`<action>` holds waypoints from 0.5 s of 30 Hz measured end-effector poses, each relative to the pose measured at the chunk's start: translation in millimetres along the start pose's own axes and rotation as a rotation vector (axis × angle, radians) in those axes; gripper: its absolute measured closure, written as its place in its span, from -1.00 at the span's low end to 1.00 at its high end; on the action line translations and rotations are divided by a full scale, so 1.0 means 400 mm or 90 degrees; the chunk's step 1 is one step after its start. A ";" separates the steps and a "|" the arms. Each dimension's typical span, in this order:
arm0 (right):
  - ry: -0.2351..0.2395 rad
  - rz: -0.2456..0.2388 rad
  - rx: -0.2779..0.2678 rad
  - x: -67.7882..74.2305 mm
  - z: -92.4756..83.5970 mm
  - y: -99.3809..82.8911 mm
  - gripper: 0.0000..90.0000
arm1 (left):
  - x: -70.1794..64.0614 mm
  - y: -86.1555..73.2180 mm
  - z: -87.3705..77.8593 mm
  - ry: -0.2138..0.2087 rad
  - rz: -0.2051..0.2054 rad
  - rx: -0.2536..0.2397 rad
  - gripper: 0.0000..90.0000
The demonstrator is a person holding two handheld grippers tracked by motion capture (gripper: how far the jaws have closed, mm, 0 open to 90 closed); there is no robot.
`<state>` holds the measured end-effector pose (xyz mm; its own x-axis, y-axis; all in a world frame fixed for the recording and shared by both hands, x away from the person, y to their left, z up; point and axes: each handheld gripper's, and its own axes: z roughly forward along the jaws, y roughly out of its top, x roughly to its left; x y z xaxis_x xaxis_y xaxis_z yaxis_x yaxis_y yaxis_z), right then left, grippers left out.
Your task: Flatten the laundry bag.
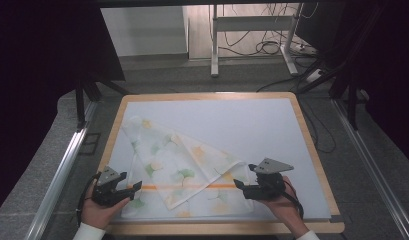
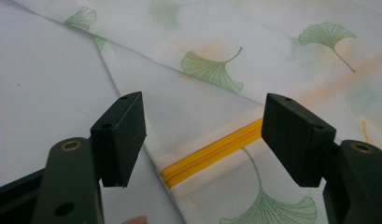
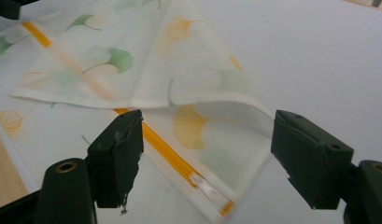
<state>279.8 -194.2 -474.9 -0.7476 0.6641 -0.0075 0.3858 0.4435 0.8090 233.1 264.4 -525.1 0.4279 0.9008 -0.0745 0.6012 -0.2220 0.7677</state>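
Sheer leaf-print cloth (image 1: pixel 177 167), no legible writing

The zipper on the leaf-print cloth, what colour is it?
Yellow-orange zipper, clearest in the left gripper view.

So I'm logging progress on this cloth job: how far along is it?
One corner of the leaf-print cloth already lies folded over itself across the yellow zipper. Nothing is in hand: the left gripper and right gripper sit open at the cloth's near ends. Any further folding is still to do.
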 end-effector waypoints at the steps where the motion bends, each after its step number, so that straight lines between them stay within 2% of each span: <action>1: 0.007 -0.004 0.002 0.006 0.006 0.005 -0.43 | 0.000 -0.002 0.001 0.000 -0.001 0.003 -0.32; 8: 0.025 -0.018 0.006 0.033 0.030 0.029 -0.38 | 0.004 -0.006 -0.005 0.004 -0.012 0.000 -0.32; 15: 0.063 -0.040 0.012 0.085 0.063 0.063 -0.34 | 0.005 -0.007 -0.007 0.004 -0.014 0.000 -0.31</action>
<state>277.6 -145.4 -469.7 -0.8198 0.5726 0.0003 0.3457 0.4946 0.7974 230.4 267.9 -525.4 0.4104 0.9077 -0.0876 0.6106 -0.2022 0.7657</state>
